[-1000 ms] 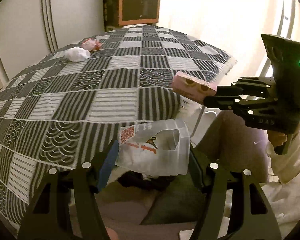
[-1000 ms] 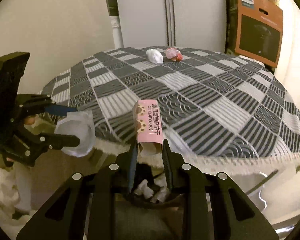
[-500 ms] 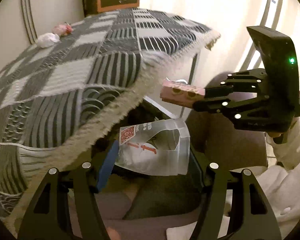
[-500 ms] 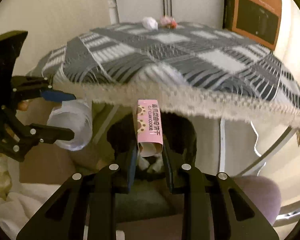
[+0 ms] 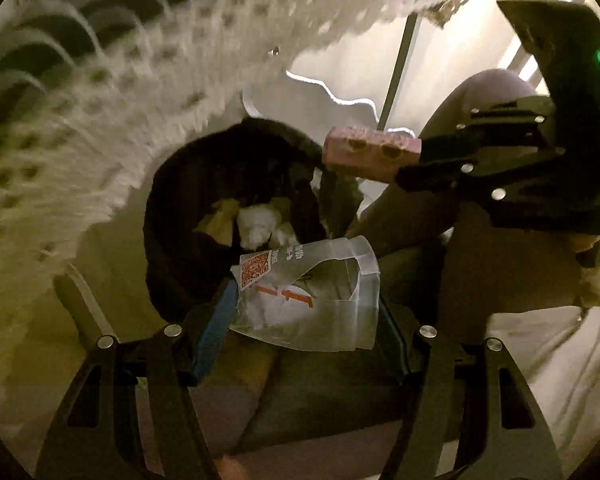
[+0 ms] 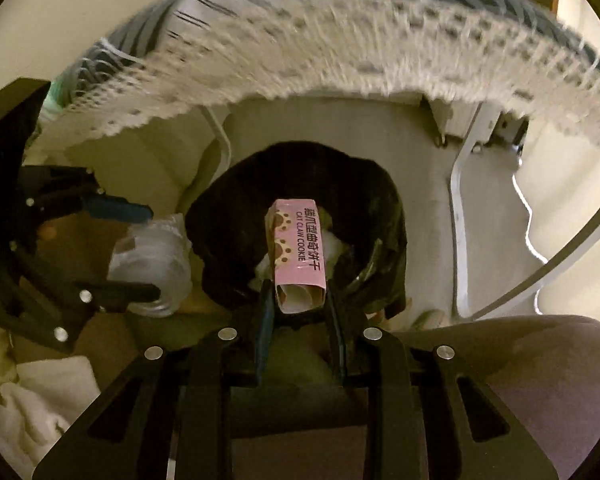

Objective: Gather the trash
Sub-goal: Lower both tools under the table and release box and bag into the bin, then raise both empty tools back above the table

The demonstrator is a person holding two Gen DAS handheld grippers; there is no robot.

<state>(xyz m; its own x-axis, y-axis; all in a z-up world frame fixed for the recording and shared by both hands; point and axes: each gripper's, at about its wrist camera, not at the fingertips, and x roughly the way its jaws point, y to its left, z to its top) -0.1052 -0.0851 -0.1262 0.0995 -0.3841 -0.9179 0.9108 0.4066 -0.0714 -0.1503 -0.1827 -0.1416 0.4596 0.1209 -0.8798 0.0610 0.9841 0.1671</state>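
Both cameras dropped below the bench's lace edge (image 6: 340,56). Right hand-held gripper (image 6: 300,296) pinches the pink cookie box (image 6: 296,252) over the black-lined bin (image 6: 364,184); left hand-held gripper (image 5: 304,304) clamps a clear plastic wrapper (image 5: 312,292) near the rim, ready to drop.

Both grippers (image 5: 308,300) (image 6: 298,300) apparently clamped
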